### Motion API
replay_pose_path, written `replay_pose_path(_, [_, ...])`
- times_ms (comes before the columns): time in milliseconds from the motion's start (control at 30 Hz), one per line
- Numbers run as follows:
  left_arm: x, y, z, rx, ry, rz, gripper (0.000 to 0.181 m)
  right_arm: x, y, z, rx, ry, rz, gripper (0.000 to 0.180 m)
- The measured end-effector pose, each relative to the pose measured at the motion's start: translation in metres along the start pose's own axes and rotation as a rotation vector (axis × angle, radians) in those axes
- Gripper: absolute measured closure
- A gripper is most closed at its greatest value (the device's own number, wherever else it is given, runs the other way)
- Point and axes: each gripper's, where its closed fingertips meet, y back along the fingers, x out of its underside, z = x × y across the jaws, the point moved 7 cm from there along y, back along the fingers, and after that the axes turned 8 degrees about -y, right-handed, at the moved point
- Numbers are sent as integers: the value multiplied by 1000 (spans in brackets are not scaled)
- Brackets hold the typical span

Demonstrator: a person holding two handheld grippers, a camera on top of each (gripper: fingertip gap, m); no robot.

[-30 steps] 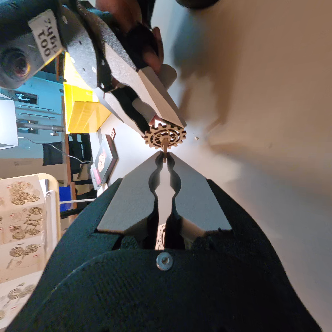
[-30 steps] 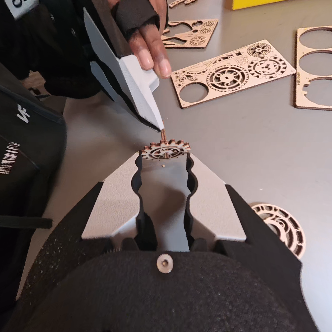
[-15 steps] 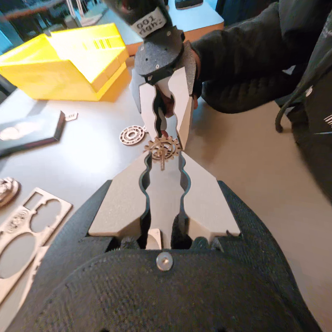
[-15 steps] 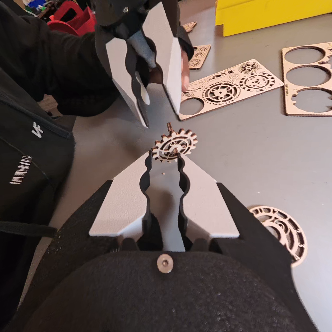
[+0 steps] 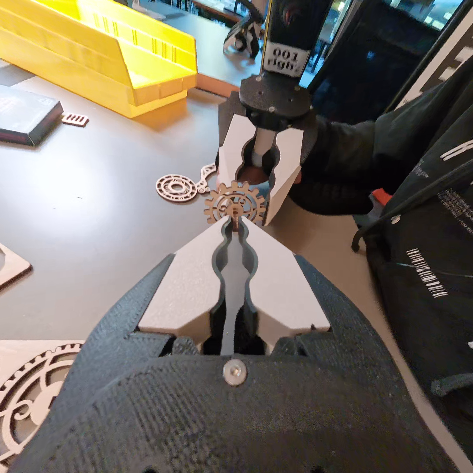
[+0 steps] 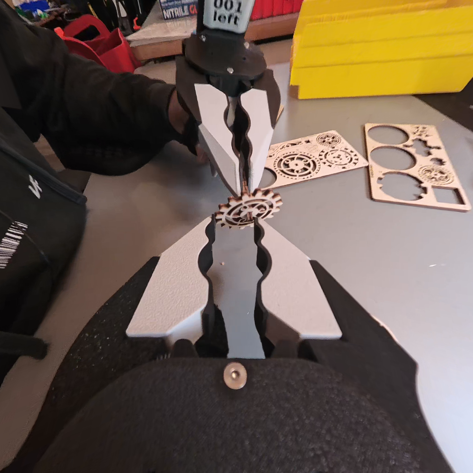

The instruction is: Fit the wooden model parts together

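Note:
A small wooden gear (image 5: 219,204) sits on a thin wooden peg (image 5: 234,220) above the grey table (image 5: 102,204). My left gripper (image 5: 234,223) is shut on the peg's near end. My right gripper (image 5: 243,202) faces it from the far side, its fingers at the gear's edges. In the right wrist view the gear (image 6: 266,202) is tilted at my right gripper's tips (image 6: 234,224), which are shut on its lower part. My left gripper (image 6: 243,184) points down and pinches the peg (image 6: 245,185) just above the gear.
A yellow bin (image 5: 102,51) (image 6: 384,51) stands at the back. A black box (image 5: 23,117), a small slotted piece (image 5: 75,119) and a round wooden part (image 5: 176,188) lie on the table. Punched wooden sheets (image 6: 314,158) (image 6: 414,166) lie to the right. Black sleeves (image 5: 358,158) (image 6: 102,115) flank the grippers. My left and right fingertips are right by each other.
Half a second ago my left gripper was open in front of the gear; now it is shut on the peg. My right gripper has kept hold of the gear.

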Motion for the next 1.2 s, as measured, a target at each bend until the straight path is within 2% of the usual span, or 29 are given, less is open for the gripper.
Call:
replay_pose_path(133, [-6, 7, 2, 35, 47, -98, 179, -7, 12, -3, -54, -44, -98, 143])
replay_pose_path(300, [-8, 5, -3, 91, 41, -127, 179, -10, 18, -4, -121, -73, -166, 145])
replay_pose_path(400, [-13, 3, -9, 105, 34, -155, 179, -11, 11, 3, -136, -42, -148, 147])
replay_pose_path(800, [-13, 3, -13, 74, -53, -93, 179, -9, 9, 6, -142, -49, -136, 149])
replay_pose_path(967, [-12, 3, -16, 44, -120, -47, 179, -8, 8, 7, -93, 7, -103, 150])
replay_pose_path(1200, [-9, 4, -6, 72, 52, -121, 179, -9, 8, 3, -45, 1, -117, 144])
